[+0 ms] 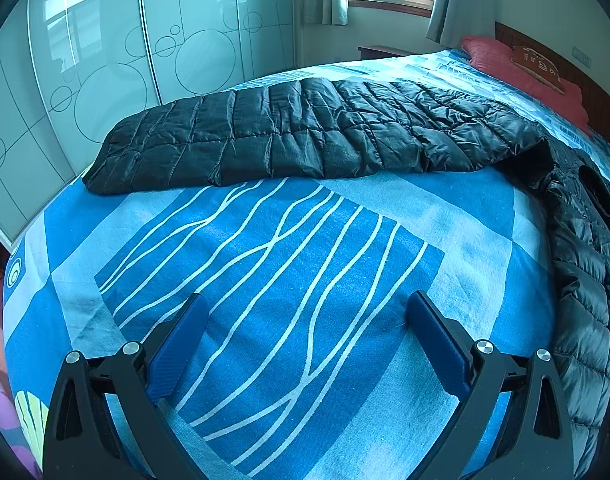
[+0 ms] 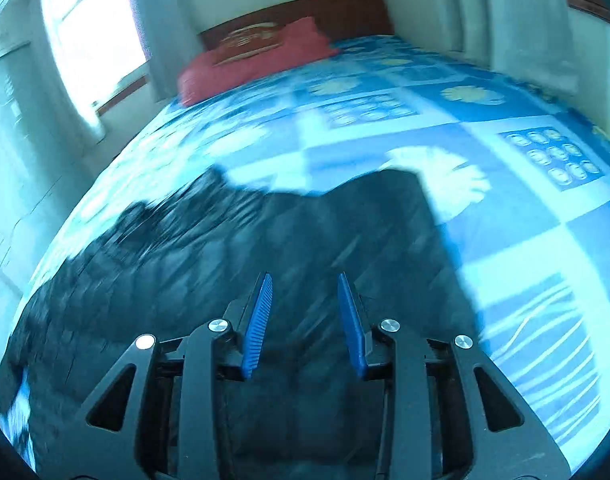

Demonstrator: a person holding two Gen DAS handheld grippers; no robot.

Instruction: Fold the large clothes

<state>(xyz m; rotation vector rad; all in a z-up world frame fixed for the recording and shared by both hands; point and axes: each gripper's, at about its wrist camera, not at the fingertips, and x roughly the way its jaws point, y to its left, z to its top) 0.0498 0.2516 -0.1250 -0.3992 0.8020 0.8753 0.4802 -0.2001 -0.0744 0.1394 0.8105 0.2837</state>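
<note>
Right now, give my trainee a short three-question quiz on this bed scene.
1. True or false: the left gripper holds the black quilted jacket.
2. What colour is the pillow by the headboard?
3. The right gripper hovers over: A) bare bedsheet B) the jacket C) the pillow.

Key: 1 false, it is open over the sheet. 2 red. 3 B.
</note>
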